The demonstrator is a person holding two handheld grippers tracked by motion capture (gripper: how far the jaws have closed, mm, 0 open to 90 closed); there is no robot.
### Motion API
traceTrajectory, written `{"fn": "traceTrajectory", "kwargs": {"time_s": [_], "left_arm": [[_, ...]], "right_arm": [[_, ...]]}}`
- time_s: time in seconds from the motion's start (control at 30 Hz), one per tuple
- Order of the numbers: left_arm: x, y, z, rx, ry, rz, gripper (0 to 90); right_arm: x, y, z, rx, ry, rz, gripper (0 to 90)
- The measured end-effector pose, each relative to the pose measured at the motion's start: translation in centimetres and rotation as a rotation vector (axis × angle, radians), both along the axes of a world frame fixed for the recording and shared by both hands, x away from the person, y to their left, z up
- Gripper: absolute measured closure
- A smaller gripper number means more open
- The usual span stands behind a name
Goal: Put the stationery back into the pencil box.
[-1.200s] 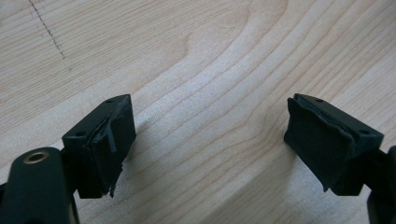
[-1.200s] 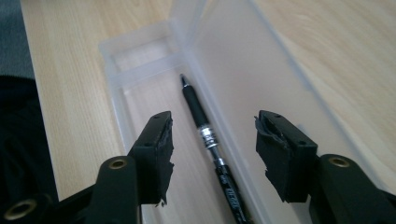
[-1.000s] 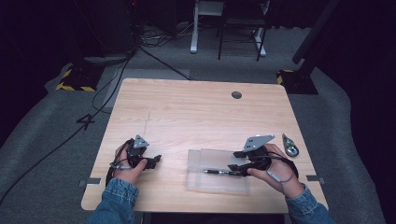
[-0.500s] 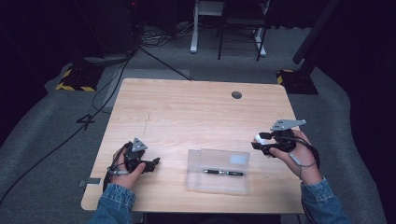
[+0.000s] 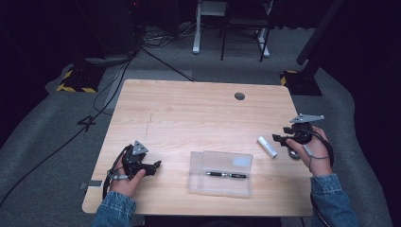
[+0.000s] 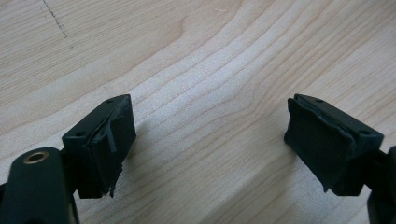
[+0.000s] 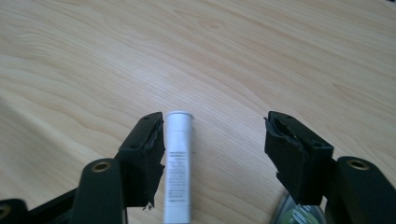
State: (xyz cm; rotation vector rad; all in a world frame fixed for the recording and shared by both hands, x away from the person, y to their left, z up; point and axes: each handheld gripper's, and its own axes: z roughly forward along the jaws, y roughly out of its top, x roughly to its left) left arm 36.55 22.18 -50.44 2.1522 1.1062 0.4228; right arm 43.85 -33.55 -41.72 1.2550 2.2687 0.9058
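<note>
A light wooden table (image 5: 189, 113) with a pale grain was seen, a round dark grommet hole (image 5: 239, 96) set near its far edge. A clear plastic case (image 5: 221, 173) was laid flat near the front edge, a black pen (image 5: 227, 175) held inside it. A white tube (image 5: 267, 146) was laid on the bare wood to the right of the case, slightly farther back, apart from it.

Left tool (image 6: 210, 154) jaws apart, empty, over bare wooden table (image 6: 201, 60).
</note>
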Motion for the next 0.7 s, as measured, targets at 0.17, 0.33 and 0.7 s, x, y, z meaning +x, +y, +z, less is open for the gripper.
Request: {"fn": "traceTrajectory", "kwargs": {"time_s": [0.17,0.33,0.7], "left_arm": [[0.0,0.0,0.0,-0.001,0.001,0.0,16.2],[0.0,0.0,0.0,-0.001,0.002,0.002,16.0],[0.0,0.0,0.0,-0.003,0.003,0.003,16.0]], "right_arm": [[0.8,-1.4,-0.8,-0.001,0.021,-0.07,36.2],[1.3,-2.5,-1.8,-0.012,0.04,-0.11,35.7],[2.2,-4.7,-4.4,-0.051,0.114,-0.222,33.0]]}}
